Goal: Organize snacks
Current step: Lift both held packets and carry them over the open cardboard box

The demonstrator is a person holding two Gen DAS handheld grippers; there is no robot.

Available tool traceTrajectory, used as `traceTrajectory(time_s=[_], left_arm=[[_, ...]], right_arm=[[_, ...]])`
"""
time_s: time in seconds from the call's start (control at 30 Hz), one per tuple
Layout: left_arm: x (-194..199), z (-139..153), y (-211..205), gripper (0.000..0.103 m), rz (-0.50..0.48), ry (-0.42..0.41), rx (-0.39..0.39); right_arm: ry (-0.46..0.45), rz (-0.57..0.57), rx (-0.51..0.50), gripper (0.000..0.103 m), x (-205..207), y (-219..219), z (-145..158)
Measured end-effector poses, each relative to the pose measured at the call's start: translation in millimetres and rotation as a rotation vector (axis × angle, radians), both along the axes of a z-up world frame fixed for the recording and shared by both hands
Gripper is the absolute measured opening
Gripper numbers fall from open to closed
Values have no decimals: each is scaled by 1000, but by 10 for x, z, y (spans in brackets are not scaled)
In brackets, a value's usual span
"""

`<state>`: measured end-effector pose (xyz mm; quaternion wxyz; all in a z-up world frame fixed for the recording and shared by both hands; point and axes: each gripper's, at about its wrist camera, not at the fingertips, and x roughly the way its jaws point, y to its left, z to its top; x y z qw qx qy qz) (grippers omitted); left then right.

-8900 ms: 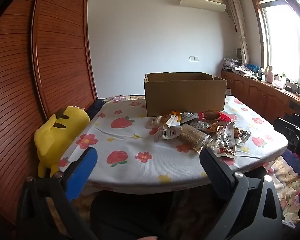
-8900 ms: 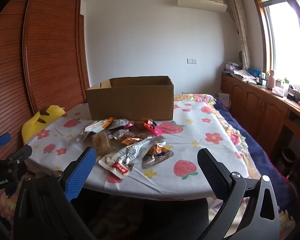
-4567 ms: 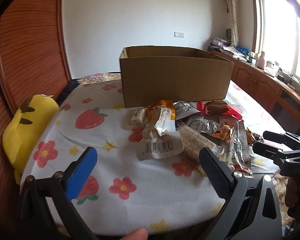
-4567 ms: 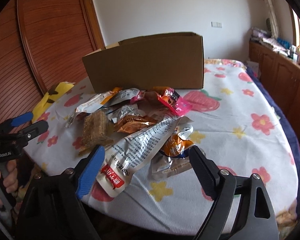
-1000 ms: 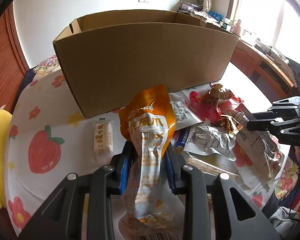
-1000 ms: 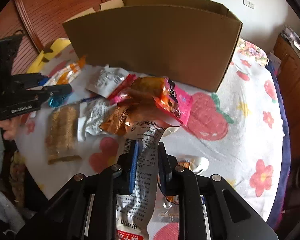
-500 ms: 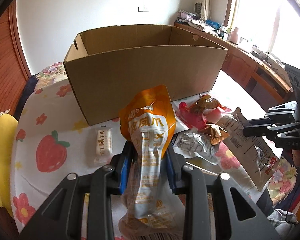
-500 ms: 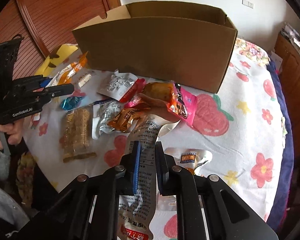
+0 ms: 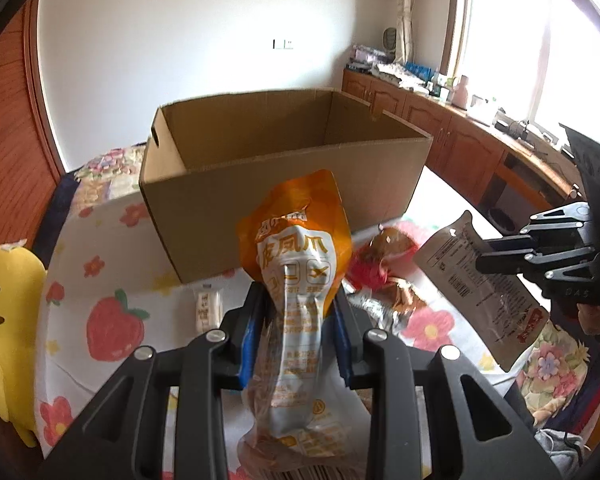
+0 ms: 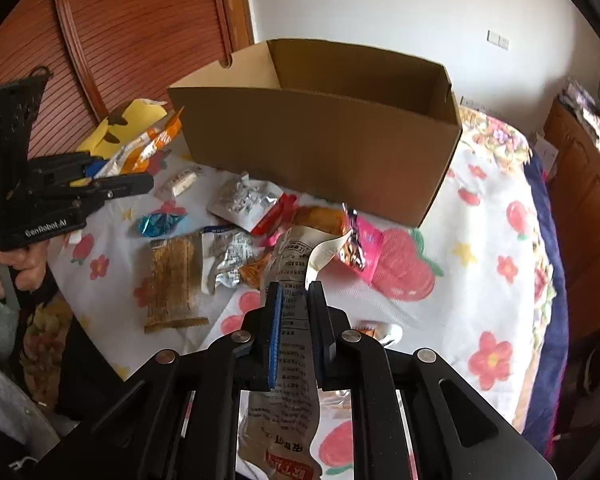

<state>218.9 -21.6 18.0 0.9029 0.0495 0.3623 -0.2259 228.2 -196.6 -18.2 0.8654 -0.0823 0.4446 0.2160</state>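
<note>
An orange pouch [image 9: 296, 264] is being pinched upright by the left gripper [image 9: 298, 320], short of the open cardboard box [image 9: 284, 184]. A long grey sachet [image 10: 292, 320] is being clamped by the right gripper [image 10: 294, 312], above the loose snacks [image 10: 228, 240] on the tablecloth [image 10: 480, 280]. Both packs are being gripped low; judged risks: either limp top may be caught on the box's near wall, or slip out. The left view alone is showing the box interior, seemingly empty; the right view is showing the remaining pile.
</note>
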Motion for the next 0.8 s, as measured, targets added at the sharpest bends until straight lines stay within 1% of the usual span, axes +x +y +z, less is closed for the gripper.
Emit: traceTrajectory(time_s=[0.1,0.2,0.37,0.53,0.7,0.8], left_arm=[[14,124,-16,30,-3,-24,-12],[68,291,-38,30,-4,-59,-21],[275,563,-68,30,3,-117,-24],[570,729,-82,31,15,-156,-8],[933,867,-87,31,25,-176,-4],[1155,926,-94,31,33,-190,1]], right_arm=[[-19,8,-4,10,7,4,87],[-47,13,1,10,20,-8,236],[-114,22,-6,10,139,-15,573],[-198,25,-23,10,377,17,944],[-265,27,-32,10,726,91,1216],[-292,31,-30,10,950,142,1328]])
